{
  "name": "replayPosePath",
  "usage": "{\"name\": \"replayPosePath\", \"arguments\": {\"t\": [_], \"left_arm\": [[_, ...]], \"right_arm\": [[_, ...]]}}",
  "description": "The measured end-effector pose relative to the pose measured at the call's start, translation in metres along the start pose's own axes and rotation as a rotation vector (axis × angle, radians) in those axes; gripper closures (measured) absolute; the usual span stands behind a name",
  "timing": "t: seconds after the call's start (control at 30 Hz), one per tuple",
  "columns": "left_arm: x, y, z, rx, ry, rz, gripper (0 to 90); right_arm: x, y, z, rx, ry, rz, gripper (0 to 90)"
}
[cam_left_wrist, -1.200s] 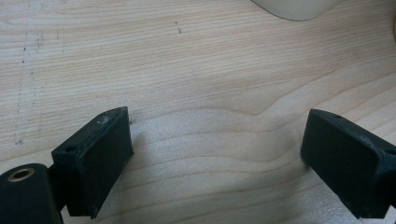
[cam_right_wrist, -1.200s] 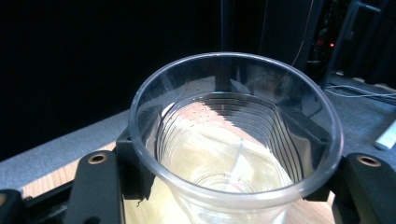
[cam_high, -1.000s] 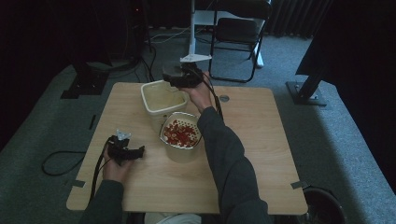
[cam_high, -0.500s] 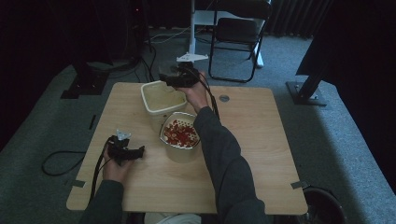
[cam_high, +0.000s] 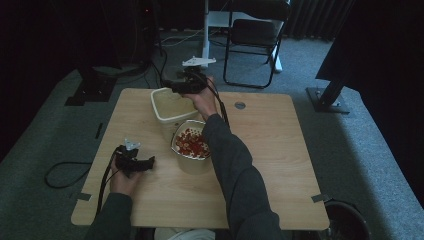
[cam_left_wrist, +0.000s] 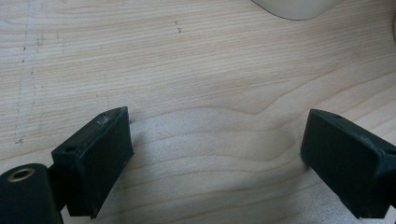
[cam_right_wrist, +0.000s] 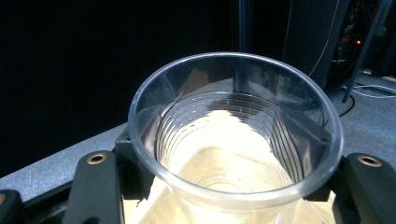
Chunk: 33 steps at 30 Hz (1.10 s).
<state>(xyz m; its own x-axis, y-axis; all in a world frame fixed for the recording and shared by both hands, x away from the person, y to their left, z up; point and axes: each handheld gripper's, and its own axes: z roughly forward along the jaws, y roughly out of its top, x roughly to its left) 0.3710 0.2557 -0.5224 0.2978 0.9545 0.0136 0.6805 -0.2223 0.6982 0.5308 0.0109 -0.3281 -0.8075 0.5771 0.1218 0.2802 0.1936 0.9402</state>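
two tubs (cam_high: 169, 105) (one of beans), one cup (cam_right_wrist: 236, 126)

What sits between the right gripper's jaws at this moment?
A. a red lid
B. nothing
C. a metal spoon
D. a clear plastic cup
D: the right gripper view shows the clear plastic cup clamped between the two jaws, its open mouth facing the camera, held over the cream tub.

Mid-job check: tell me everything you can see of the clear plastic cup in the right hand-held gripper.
The clear plastic cup is see-through, with a rolled round rim and stepped ridges ringing its tapering wall. It looks empty; through it the pale inside of the cream bin shows. It sits mouth towards the camera between the black jaws of the right hand-held gripper, which press its sides. In the high view that gripper is at the bin's far rim.
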Motion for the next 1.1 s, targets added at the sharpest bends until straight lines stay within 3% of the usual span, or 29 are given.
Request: {"name": "replayPosePath", "arguments": {"t": [0.87,0.97,1.03,1.1], "left_arm": [[0.0000,-0.0001,-0.0001,0.000,-0.001,0.002,9.3],[0.0000,-0.0001,-0.0001,0.000,-0.001,0.002,9.3],[0.0000,-0.0002,-0.0002,0.000,-0.001,0.002,9.3],[0.0000,-0.0002,-0.0002,0.000,-0.002,0.002,9.3]], "right_arm": [[0.0031,-0.0020,0.0094,0.026,0.001,-0.003,31.8],[0.0034,-0.0018,0.0091,0.026,-0.006,0.002,28.3],[0.0025,-0.0016,0.0088,0.022,-0.024,0.019,20.5],[0.0004,-0.0018,0.0090,0.029,-0.006,0.039,16.4]]}}
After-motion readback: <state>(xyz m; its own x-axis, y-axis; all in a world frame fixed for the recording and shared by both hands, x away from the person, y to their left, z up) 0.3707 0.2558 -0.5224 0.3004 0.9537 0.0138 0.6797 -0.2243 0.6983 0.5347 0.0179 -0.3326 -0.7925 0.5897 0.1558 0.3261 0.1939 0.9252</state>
